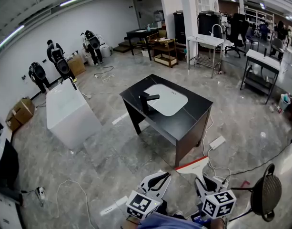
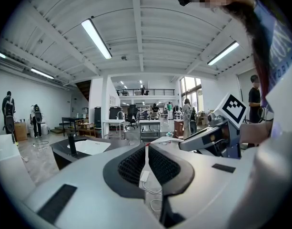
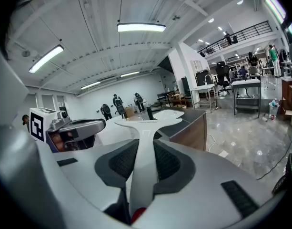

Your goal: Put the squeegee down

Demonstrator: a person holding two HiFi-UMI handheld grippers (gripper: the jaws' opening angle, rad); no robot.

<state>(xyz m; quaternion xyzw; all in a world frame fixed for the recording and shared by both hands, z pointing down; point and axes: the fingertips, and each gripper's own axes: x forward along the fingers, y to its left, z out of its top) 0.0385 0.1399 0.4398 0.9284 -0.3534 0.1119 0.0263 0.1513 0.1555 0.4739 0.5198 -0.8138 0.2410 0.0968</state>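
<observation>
Item, lower edge of the head view: left gripper (image 1: 157,179), jaws closed tip to tip with nothing between them, idle. Beside it to the right, right gripper (image 1: 201,179), clamped on the white handle of the squeegee (image 1: 194,165), whose red-edged blade points ahead and hangs in the air over the floor. Lower right: mesh-backed chair (image 1: 267,191), near the right gripper. On the floor just beyond: power strip (image 1: 216,142) and trailing cables. Middle: black table (image 1: 186,123) with white basin (image 1: 167,99) and dark faucet (image 1: 146,101). Left of it: white block (image 1: 69,113), bare floor between. Far upper left: people by the wall. Step, as judged: squeegee carried, not yet set down. Next move likely calls for reaching a bare surface, perhaps the table's near side, lowering flat, then loosing the jaws. Mind the table's near corner, the chair and the cables.
</observation>
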